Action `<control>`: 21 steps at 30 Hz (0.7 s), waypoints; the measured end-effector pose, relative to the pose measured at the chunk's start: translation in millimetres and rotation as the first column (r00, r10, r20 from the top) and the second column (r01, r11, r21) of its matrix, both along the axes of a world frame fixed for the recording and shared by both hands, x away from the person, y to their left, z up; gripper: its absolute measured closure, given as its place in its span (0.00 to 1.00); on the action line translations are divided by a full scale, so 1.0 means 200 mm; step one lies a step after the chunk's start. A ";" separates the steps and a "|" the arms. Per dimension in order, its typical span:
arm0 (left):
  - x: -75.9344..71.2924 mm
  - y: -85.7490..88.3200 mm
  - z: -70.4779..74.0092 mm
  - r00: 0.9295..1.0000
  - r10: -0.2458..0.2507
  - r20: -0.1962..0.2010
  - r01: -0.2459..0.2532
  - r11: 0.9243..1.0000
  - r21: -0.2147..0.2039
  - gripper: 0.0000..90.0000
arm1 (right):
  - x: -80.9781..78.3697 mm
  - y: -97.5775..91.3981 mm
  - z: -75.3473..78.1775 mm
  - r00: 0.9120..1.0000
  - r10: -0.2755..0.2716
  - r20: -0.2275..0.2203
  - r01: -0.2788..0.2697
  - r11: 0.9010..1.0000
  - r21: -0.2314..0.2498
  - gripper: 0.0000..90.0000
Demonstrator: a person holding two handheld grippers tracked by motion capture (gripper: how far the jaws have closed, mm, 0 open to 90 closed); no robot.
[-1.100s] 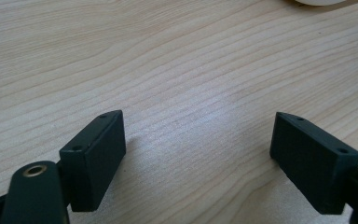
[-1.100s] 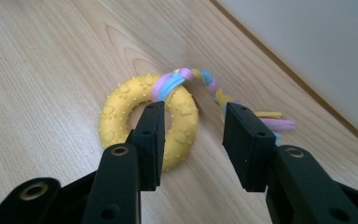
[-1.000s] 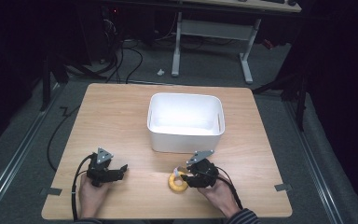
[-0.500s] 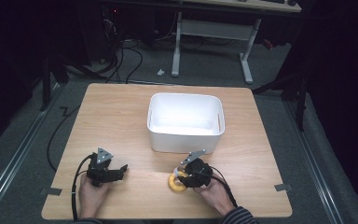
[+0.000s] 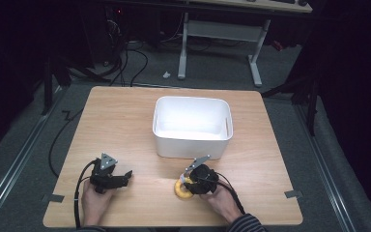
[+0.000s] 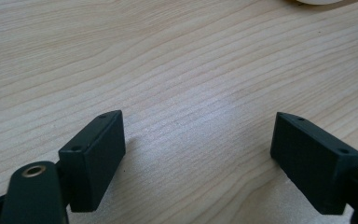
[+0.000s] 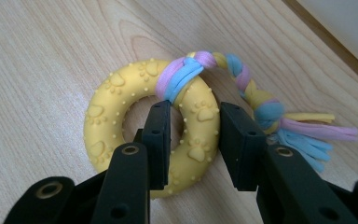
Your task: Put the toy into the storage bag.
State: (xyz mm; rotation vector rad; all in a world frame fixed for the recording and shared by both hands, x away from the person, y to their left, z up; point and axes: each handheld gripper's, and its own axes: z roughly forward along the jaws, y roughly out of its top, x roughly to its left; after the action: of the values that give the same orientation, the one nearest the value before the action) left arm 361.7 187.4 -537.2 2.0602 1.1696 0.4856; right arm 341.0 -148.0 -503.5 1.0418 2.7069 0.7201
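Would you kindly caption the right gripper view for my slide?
Right gripper jaws closed on yellow paw-print ring toy with braided rope tail.

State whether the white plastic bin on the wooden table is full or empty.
Empty as far as the high view shows: the white plastic bin shows a bare white floor inside, while the yellow rubber ring toy lies outside it on the table.

I can read no words, numbers or brands anywhere; the dim background may hide some.

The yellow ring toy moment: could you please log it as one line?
right gripper: shut on yellow ring toy | toy: on table | left gripper: open | white bin: empty
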 end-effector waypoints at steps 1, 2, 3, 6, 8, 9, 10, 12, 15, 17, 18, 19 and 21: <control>0.00 0.00 0.00 1.000 0.001 0.002 -0.001 1.000 0.000 0.20 | 0.00 0.00 0.00 1.000 -0.002 0.000 0.002 1.000 -0.002 0.73; 0.00 0.00 0.00 1.000 0.000 0.000 0.000 1.000 0.000 0.20 | 0.00 0.00 0.00 1.000 -0.005 -0.001 0.005 1.000 0.003 0.73; 0.00 0.00 0.00 1.000 0.001 0.002 -0.001 1.000 0.000 0.20 | 0.00 0.00 0.00 1.000 -0.006 -0.002 0.006 1.000 0.005 0.74; 0.00 0.00 0.00 1.000 0.001 0.001 -0.001 1.000 0.000 0.20 | 0.01 -0.01 0.00 1.000 -0.015 -0.019 0.016 1.000 0.019 0.74; 0.00 0.00 0.00 1.000 0.001 0.001 -0.001 1.000 0.000 0.20 | 0.00 -0.01 0.00 1.000 -0.019 -0.015 0.019 1.000 0.021 0.74; 0.00 0.00 0.00 1.000 0.001 0.002 -0.001 1.000 0.000 0.20 | 0.00 -0.02 0.01 1.000 -0.021 -0.012 0.021 1.000 0.023 0.74; 0.00 0.00 0.00 1.000 0.001 0.002 -0.001 1.000 0.000 0.20 | -0.01 -0.02 0.01 1.000 -0.021 -0.011 0.021 0.999 0.030 0.74; 0.00 0.00 0.00 1.000 0.001 0.002 -0.001 1.000 0.000 0.20 | -0.01 -0.03 0.02 1.000 -0.022 -0.010 0.022 0.999 0.035 0.74; 0.00 0.00 0.00 1.000 0.001 0.001 -0.001 1.000 -0.001 0.20 | -0.03 -0.05 0.03 1.000 -0.028 -0.003 0.028 0.998 0.052 0.74; 0.00 0.00 0.00 1.000 0.000 0.002 0.000 1.000 0.000 0.20 | -0.03 -0.07 0.04 0.999 -0.034 0.005 0.034 0.998 0.061 0.74; 0.00 0.00 0.00 1.000 0.000 0.001 0.000 1.000 0.000 0.20 | -0.04 -0.07 0.05 0.999 -0.040 0.005 0.039 0.997 0.064 0.74; 0.00 0.00 0.00 1.000 0.000 0.001 0.000 1.000 0.000 0.20 | -0.04 -0.08 0.05 0.999 -0.042 0.009 0.041 0.997 0.067 0.74; 0.00 0.00 0.00 1.000 0.000 0.001 0.000 1.000 0.000 0.20 | -0.05 -0.11 0.06 0.999 -0.047 0.011 0.046 0.996 0.075 0.74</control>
State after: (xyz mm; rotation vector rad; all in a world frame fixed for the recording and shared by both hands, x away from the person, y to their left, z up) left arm 361.8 187.4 -537.3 2.0594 1.1688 0.4869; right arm 330.7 -169.1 -491.5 1.1085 2.6545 0.8222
